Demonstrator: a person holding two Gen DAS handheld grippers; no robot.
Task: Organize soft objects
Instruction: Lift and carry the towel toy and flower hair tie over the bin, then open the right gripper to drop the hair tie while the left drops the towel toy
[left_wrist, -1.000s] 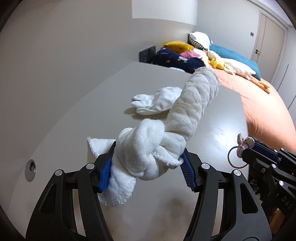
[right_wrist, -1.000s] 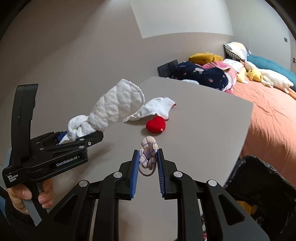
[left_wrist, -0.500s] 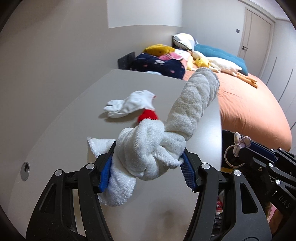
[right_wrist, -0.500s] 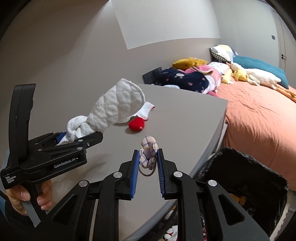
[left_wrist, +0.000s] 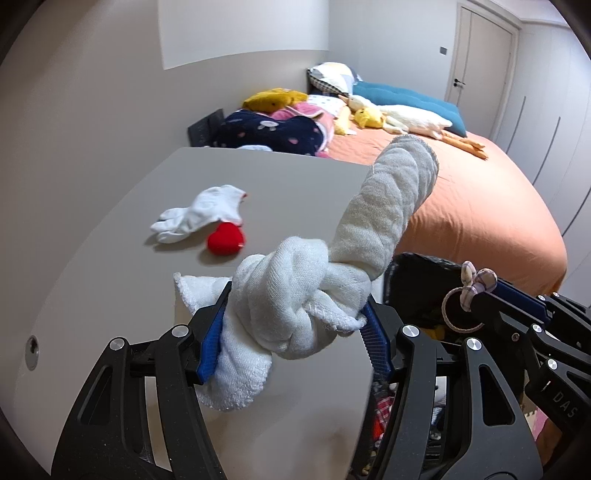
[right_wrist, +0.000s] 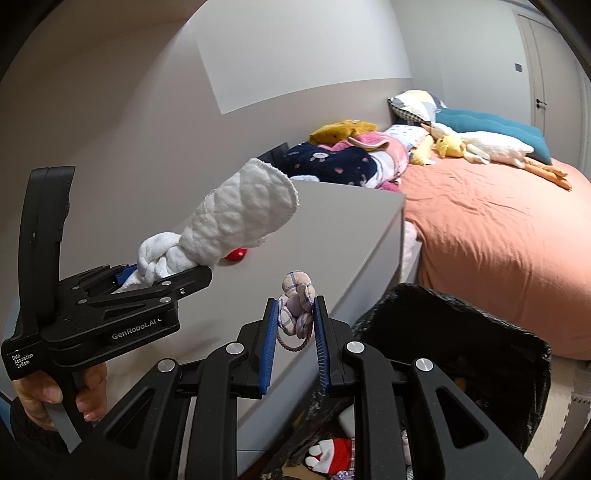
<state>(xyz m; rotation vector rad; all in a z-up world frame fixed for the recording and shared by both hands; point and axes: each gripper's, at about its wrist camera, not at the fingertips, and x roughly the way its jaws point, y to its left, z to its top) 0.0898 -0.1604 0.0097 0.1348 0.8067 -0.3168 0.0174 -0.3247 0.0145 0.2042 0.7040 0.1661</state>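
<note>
My left gripper (left_wrist: 291, 325) is shut on a knotted white towel (left_wrist: 314, 295), whose free end sticks up over the table's right edge. From the right wrist view the towel (right_wrist: 236, 221) shows in that gripper (right_wrist: 159, 273), with a hand on its handle. My right gripper (right_wrist: 293, 321) is shut on a plaid hair scrunchie (right_wrist: 295, 306) with a cord loop, held above the gap between table and black bin (right_wrist: 480, 332). The scrunchie (left_wrist: 469, 288) also shows at the right of the left wrist view. A white glove (left_wrist: 199, 214) and a red plush heart (left_wrist: 225, 240) lie on the grey table (left_wrist: 110, 277).
The black bin (left_wrist: 417, 273) stands on the floor by the table's right edge and holds several soft items. Behind it is a bed with an orange cover (right_wrist: 498, 229), pillows and plush toys (right_wrist: 480, 144). A wall runs along the table's left side.
Both grippers have moved to the right with their loads, from over the table to its right edge. The bin has come into view below them; the glove and heart have slid left.
</note>
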